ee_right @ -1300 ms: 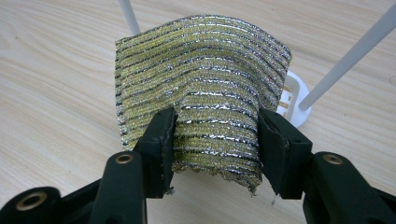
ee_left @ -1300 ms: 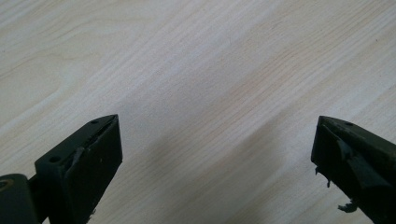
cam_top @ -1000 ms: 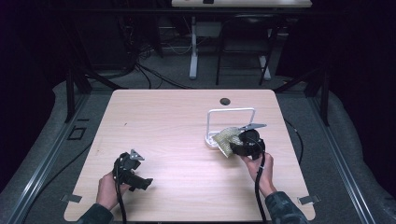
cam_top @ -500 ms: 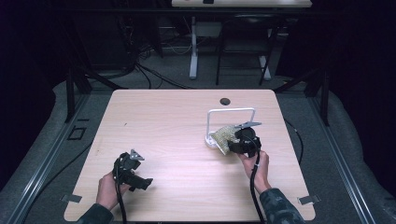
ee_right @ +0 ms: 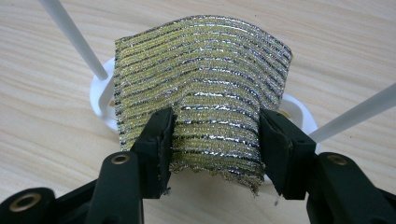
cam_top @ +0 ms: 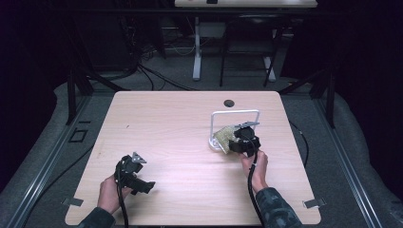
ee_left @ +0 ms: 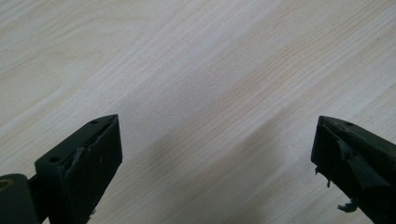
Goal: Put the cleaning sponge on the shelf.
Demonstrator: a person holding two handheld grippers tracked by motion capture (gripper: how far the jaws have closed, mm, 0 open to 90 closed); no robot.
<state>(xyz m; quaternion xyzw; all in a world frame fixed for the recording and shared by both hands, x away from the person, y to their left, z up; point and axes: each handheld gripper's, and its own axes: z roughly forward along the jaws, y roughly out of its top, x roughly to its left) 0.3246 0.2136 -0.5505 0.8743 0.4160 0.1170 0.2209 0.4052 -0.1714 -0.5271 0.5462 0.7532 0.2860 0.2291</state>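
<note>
A glittery yellow-and-silver striped cloth [ee_right: 201, 88] bows between the jaws of my right gripper [ee_right: 215, 128], which is shut on its lower edge. Behind the cloth stands a white wire stand [ee_right: 100, 100] with thin white rods. In the high view the cloth [cam_top: 222, 135] sits at the foot of the stand [cam_top: 235, 113], right of the table's centre, with my right gripper [cam_top: 237, 144] against it. My left gripper [cam_top: 144, 185] rests near the table's front left, its jaws wide apart. It [ee_left: 217, 154] is open over bare wood with nothing between its fingers.
The light wooden table [cam_top: 180, 123] has a round cable hole [cam_top: 229, 103] near its far edge. Dark floor, cables and table legs lie beyond the far side. Grey tape tabs [cam_top: 311, 203] mark the front corners.
My right gripper has crept slightly left toward the stand's foot with the cloth in it. The left gripper has stayed put.
</note>
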